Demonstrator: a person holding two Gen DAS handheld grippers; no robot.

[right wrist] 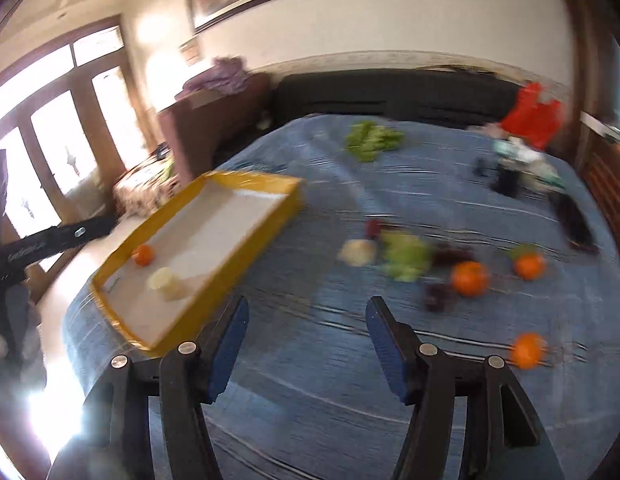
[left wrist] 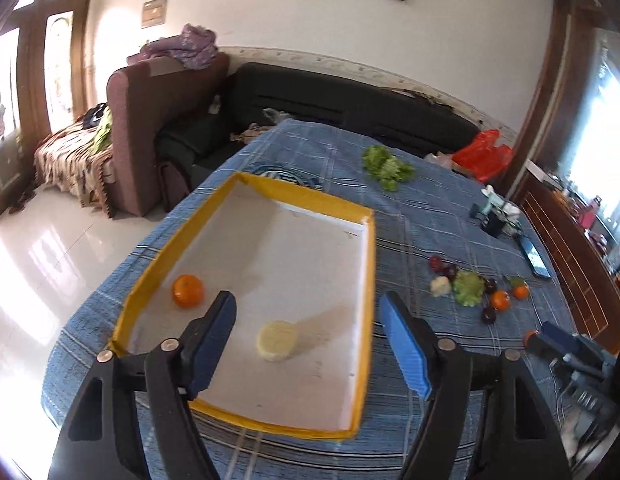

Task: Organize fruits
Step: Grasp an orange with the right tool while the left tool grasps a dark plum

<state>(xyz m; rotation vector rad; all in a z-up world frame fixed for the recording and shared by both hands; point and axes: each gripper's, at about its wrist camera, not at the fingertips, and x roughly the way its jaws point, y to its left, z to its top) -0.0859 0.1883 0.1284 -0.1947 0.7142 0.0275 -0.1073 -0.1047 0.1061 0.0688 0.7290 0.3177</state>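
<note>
A yellow-rimmed tray with a white floor lies on the blue checked tablecloth. In it are an orange and a pale yellow round fruit. My left gripper is open and empty, held over the tray's near end above the pale fruit. In the blurred right wrist view, my right gripper is open and empty over bare cloth to the right of the tray. Loose fruits lie ahead of it: oranges, a pale fruit, green pieces and dark fruits.
A leafy green bunch lies at the table's far side. A red plastic bag, small dark items and a phone sit at the far right. Sofas stand behind the table. The right gripper shows at the left wrist view's right edge.
</note>
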